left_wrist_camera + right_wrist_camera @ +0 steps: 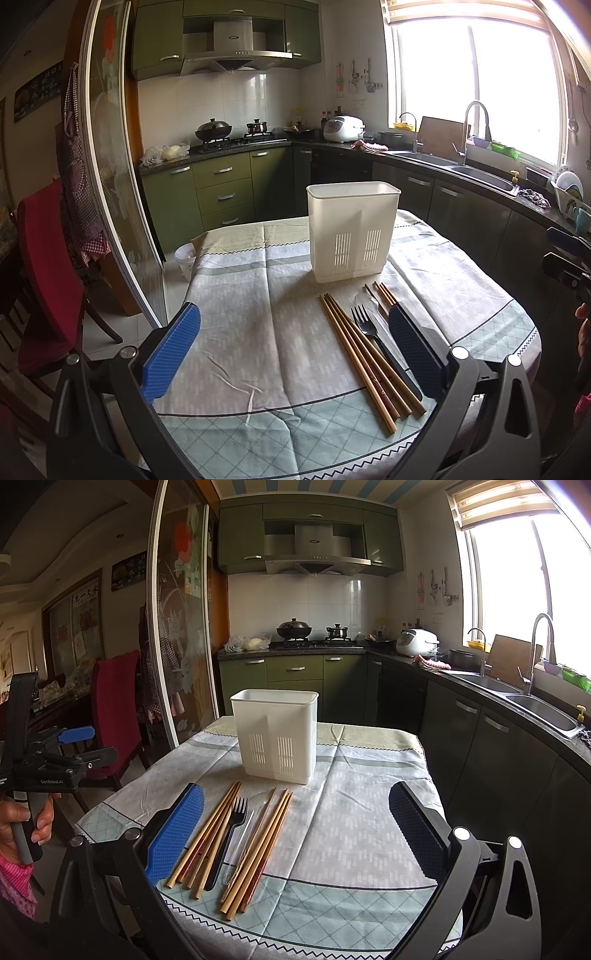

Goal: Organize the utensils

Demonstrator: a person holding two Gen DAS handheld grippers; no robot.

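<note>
Down at the near edge, both grippers hang over the table with their blue pads spread wide and nothing between them: the left gripper [293,343] sits just left of the utensils, the right gripper [295,829] just right of them. At the left edge of the right wrist view, a hand [20,821] grips the other tool's handle.

On the tablecloth [354,834], pale grey-green with a diamond border and a zigzag trim, lies a loose row: one bundle of chopsticks [207,834], then a black fork [231,834] with tines pointing away, then a clear spoon [365,302], hard to make out, then more chopsticks [264,845]. All lie flat, roughly parallel, touching or nearly so.

Just past their far tips stands the white holder [352,229], upright, slotted vents low on its front, top open.

Beyond the table, green cabinets [225,188] run under a dark counter, with a wok [213,129] and pot on the stove, a steel hood [236,48] above, a white rice cooker [343,128] in the corner. To the right, a double sink [480,175] under a bright window. To the left, a glass sliding door [110,147] and a red-covered chair [44,258].
</note>
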